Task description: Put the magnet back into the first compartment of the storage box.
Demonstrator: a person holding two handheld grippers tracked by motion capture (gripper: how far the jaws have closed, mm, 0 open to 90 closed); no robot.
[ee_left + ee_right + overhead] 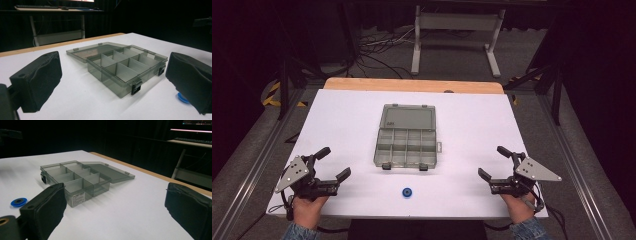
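Lying on the white bench (342, 120), the blue spool (407, 192) sits between the left tongs (334, 164) and right tongs (493, 162) (both gaping, empty), just before the open compartment box (405, 147).

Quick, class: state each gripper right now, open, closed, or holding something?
Left gripper: open, holding nothing, resting on the table.
Right gripper: open, holding nothing, resting on the table.

Denim cuffs at both wrists. Black two-jaw left gripper (329, 163) and right gripper (494, 163), padded jaws, grey triangular top plates with holes, black trailing cables.
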